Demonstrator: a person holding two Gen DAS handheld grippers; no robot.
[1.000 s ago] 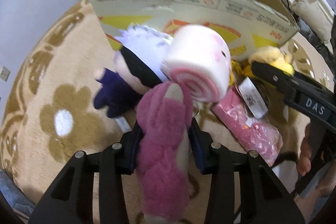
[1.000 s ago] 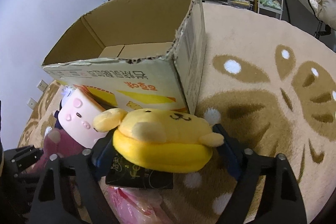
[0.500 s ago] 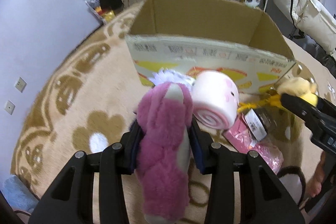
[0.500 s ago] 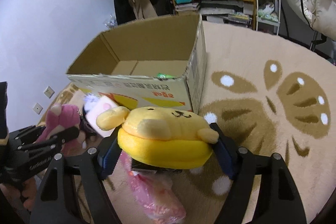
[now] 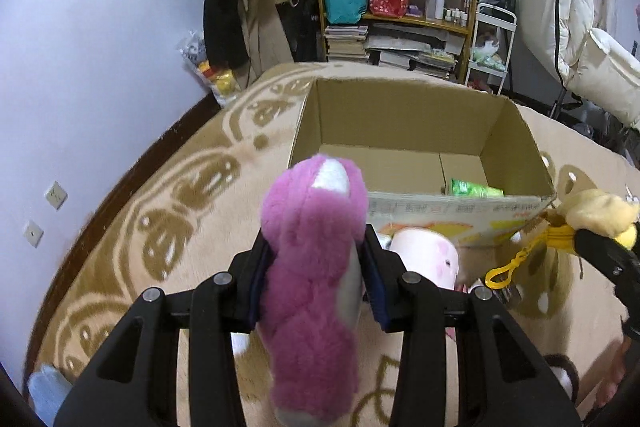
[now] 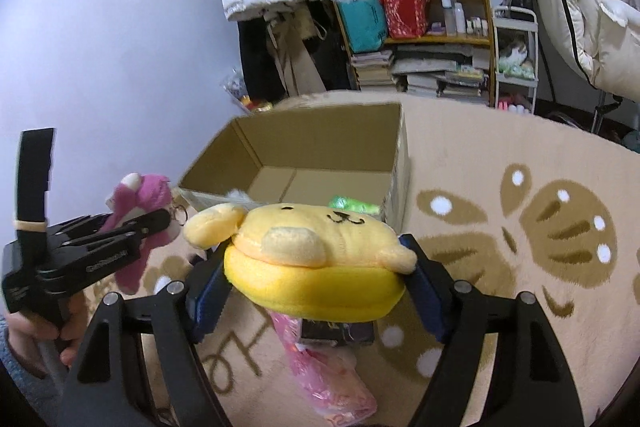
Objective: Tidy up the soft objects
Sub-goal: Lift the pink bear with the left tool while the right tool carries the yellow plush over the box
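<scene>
- Two claws are seen, each clamped on one toy: the left claw [image 5: 316, 279] is shut around a fuzzy magenta plush [image 5: 314, 267], and the right claw [image 6: 316, 281] is pressed against both ends of a yellow dog plush [image 6: 316, 263].
- One open cardboard box [image 5: 404, 115] stands on the patterned rug [image 5: 192, 195], ahead of both claws; a single green packet [image 5: 476, 189] lies inside it, at the near wall.
- A pale pink pig plush [image 5: 426, 259] is shown only by the left wrist view, on the rug just right of the left claw and before the box.
- A pink plastic bag [image 6: 332, 383] and a dark card (its print is unreadable) are shown only by the right wrist view, below the right claw.
- The lower part of the magenta plush is cut off by the frame edge.
- The yellow strap [image 5: 516, 261] hanging from the dog plush is blurred.
</scene>
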